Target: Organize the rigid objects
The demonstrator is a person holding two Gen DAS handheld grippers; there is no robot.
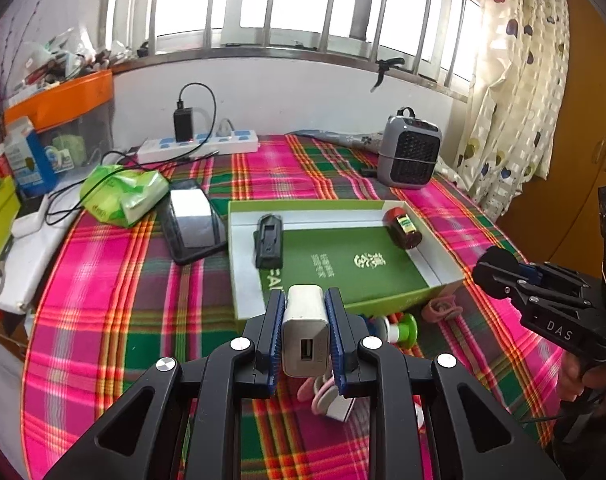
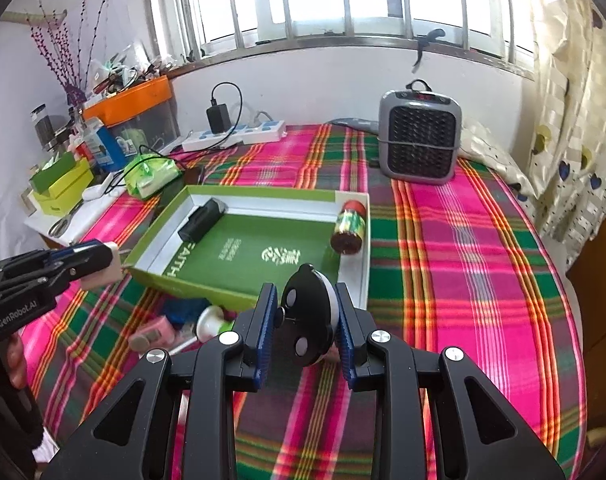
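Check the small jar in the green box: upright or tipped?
Tipped. The jar lies on its side in the box, red lid toward the far wall.

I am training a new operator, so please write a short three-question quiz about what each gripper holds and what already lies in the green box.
1. True or false: the left gripper holds a white USB charger.
2. What does the right gripper hold?
A. a jar
B. a round black-and-white object
C. scissors
3. Name the two items lying in the green box.

Key: 1 true. 2 B. 3 the black holder and the red-lidded jar.
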